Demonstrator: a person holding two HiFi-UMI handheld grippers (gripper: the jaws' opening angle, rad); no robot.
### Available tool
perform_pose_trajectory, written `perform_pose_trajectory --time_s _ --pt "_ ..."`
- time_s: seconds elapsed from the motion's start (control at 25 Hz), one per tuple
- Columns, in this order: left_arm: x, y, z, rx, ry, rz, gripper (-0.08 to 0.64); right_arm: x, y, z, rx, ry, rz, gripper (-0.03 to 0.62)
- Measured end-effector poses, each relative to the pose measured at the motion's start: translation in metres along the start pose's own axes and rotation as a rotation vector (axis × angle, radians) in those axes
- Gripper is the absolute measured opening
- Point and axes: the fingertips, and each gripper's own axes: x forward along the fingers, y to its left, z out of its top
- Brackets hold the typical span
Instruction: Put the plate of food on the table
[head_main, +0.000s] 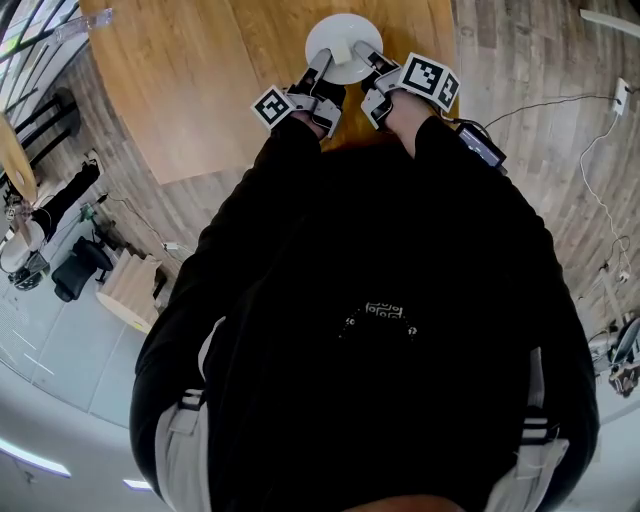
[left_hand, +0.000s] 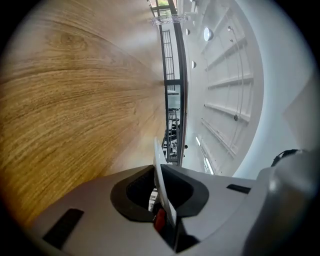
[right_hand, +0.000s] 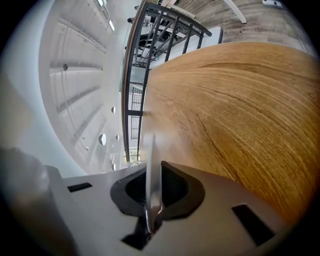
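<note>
A white plate (head_main: 343, 40) with a pale piece of food (head_main: 342, 52) on it is over the near edge of the wooden table (head_main: 200, 80). My left gripper (head_main: 322, 75) is shut on the plate's left near rim, and my right gripper (head_main: 368, 62) is shut on its right near rim. In the left gripper view the rim (left_hand: 159, 160) runs edge-on between the jaws of the left gripper (left_hand: 161, 192), with the table (left_hand: 75, 100) on the left. The right gripper view shows the same: the rim (right_hand: 151, 155) clamped in the right gripper (right_hand: 152, 195), table (right_hand: 240, 110) on the right. I cannot tell whether the plate touches the table.
The person's black-clad body fills the lower head view. Cables (head_main: 560, 100) and a power strip (head_main: 620, 95) lie on the plank floor at right. A black chair (head_main: 75, 270) and a pale wooden stool (head_main: 130, 290) stand at left. A dark railing (right_hand: 160, 30) lies beyond the table.
</note>
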Motion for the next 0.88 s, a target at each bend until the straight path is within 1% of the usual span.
perform_pose_trajectory --time_s 0.12,0.28,0.36,0.48,0.6,0.72,0.88 --pt "0.001 0.011 0.000 0.056 0.032 0.024 0.035 0.008 -0.010 0.000 -0.035 0.031 0.007 0.031" --pt "-0.001 0.030 0.000 0.226 0.103 0.124 0.060 0.015 -0.026 0.002 -0.056 0.044 0.003 0.031" --pt "-0.001 0.033 -0.002 0.241 0.119 0.128 0.065 0.016 -0.030 0.002 -0.068 0.049 -0.006 0.031" --pt "-0.006 0.043 0.001 0.267 0.137 0.183 0.064 0.018 -0.034 0.001 -0.088 0.064 -0.029 0.031" --pt "-0.007 0.047 -0.002 0.271 0.160 0.194 0.066 0.017 -0.040 0.002 -0.110 0.066 -0.055 0.032" --pt "-0.005 0.048 -0.006 0.303 0.200 0.201 0.065 0.018 -0.045 0.006 -0.167 0.077 -0.086 0.034" --pt "-0.005 0.049 -0.006 0.348 0.202 0.238 0.078 0.019 -0.053 0.009 -0.250 0.102 -0.143 0.048"
